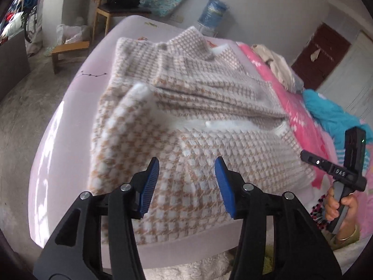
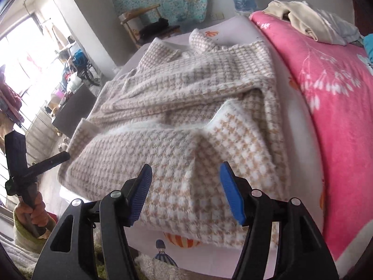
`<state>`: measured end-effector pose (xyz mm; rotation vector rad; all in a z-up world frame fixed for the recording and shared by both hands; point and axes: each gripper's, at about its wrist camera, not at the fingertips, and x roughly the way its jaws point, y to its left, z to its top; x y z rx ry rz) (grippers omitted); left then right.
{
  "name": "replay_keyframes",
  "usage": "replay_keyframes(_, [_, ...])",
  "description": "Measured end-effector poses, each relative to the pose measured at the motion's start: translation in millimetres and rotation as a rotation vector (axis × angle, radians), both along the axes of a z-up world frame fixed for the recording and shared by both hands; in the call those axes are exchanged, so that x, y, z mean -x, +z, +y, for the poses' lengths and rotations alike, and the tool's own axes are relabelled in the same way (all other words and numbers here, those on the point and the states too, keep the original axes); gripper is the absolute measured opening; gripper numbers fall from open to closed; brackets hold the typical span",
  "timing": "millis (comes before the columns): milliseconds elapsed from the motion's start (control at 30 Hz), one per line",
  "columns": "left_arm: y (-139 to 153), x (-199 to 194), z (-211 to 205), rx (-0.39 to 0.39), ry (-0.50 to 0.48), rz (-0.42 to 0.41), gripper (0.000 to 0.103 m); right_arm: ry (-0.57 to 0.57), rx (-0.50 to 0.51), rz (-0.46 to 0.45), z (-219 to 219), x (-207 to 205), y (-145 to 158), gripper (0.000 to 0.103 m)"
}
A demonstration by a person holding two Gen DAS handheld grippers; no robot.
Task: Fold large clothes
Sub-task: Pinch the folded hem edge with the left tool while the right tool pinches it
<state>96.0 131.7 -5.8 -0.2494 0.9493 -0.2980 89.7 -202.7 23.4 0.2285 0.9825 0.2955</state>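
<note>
A large fuzzy garment with a beige and white houndstooth pattern (image 1: 186,107) lies partly folded on the bed; it also shows in the right wrist view (image 2: 186,107). Its near part is doubled over, with a white lining edge showing across the middle. My left gripper (image 1: 186,165) is open and empty, hovering just above the near hem. My right gripper (image 2: 185,170) is open and empty above the near right part of the garment. The right gripper's handle and the hand on it show at the right edge of the left wrist view (image 1: 345,177).
A pale pink sheet (image 1: 58,140) covers the bed. A pink floral blanket (image 2: 338,116) lies to the right with loose clothes (image 2: 310,21) on it. A wooden chair (image 1: 116,7), a low wooden stool (image 1: 67,51) and a blue water bottle (image 1: 213,11) stand beyond the bed.
</note>
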Motion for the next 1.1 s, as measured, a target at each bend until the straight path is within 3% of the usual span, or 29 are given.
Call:
replay_keyframes(133, [-23,-19,-20,-0.09,0.003,0.045,0.042,0.009,0.032,0.058,7,-23,-23,0.059])
replay_keyframes(167, [-24,-21,-22,-0.093,0.0,0.04,0.034,0.009,0.026,0.067,7,-25,-27,0.051])
replay_keyframes(200, [-25,-22,-24,-0.094,-0.007,0.037,0.022,0.014,0.019,0.078,8,-27,-31,0.036])
replay_keyframes(233, [-25,-22,-25,-0.092,-0.015,0.034,0.015,0.022,0.019,0.085,10,-28,-34,0.028])
replay_keyframes(267, [-26,-23,-27,-0.093,-0.019,0.03,0.009,0.038,0.02,0.086,13,-27,-37,0.012])
replay_keyframes(300, [-26,-25,-28,-0.086,-0.025,0.024,0.004,0.059,0.022,0.085,18,-27,-38,0.007])
replay_keyframes(367, [-22,-27,-27,-0.059,-0.025,-0.002,0.003,0.068,0.079,0.049,26,-24,-32,0.005])
replay_keyframes(567, [0,-41,-29,-0.092,-0.021,-0.084,0.003,0.021,0.119,-0.075,24,-28,3,0.005])
replay_keyframes(700, [-29,-53,-37,-0.148,-0.039,-0.019,0.005,0.027,0.148,-0.01,28,-43,-26,0.005])
replay_keyframes(800, [-23,-48,-36,-0.165,-0.046,-0.041,0.009,0.032,0.133,0.017,26,-44,-35,0.006])
replay_keyframes(833, [-19,-45,-32,-0.157,-0.043,-0.043,0.013,0.036,0.125,0.02,24,-42,-31,0.009])
replay_keyframes(900, [-11,-40,-22,-0.145,-0.025,-0.062,0.027,0.015,0.127,-0.005,15,-38,-19,0.03])
replay_keyframes(933, [-6,-36,-15,-0.147,-0.01,-0.078,0.028,-0.002,0.143,-0.023,10,-34,-13,0.035])
replay_keyframes(1100, [6,-32,17,-0.213,0.103,-0.106,0.035,-0.104,0.228,-0.04,-22,-37,-6,0.038])
